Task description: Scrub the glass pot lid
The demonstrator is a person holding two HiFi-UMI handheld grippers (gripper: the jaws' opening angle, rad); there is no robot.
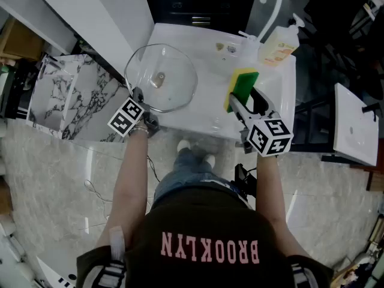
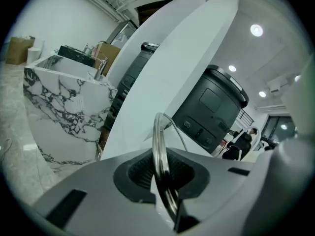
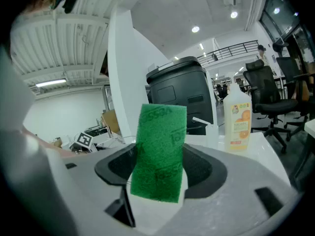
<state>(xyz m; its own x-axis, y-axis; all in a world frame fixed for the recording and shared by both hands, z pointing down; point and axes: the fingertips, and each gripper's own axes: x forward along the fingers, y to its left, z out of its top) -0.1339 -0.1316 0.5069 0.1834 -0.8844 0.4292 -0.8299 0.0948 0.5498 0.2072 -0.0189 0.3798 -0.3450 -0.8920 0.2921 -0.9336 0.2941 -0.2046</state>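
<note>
The glass pot lid [image 1: 161, 77], round and clear with a small knob at its centre, is held over the left part of the white sink [image 1: 207, 110]. My left gripper [image 1: 139, 98] is shut on its metal rim [image 2: 160, 168], which runs edge-on between the jaws in the left gripper view. A green and yellow sponge [image 1: 241, 87] stands upright in my right gripper [image 1: 240, 104], which is shut on it to the right of the lid. Its green scouring face [image 3: 158, 151] fills the middle of the right gripper view. Sponge and lid are apart.
A soap bottle with an orange label [image 1: 278, 45] and a white tap [image 1: 271, 5] stand at the sink's far right corner. A marbled block [image 1: 63, 95] sits left of the sink, a white panel [image 1: 90, 17] above it. Another white basin [image 1: 355, 125] lies at far right.
</note>
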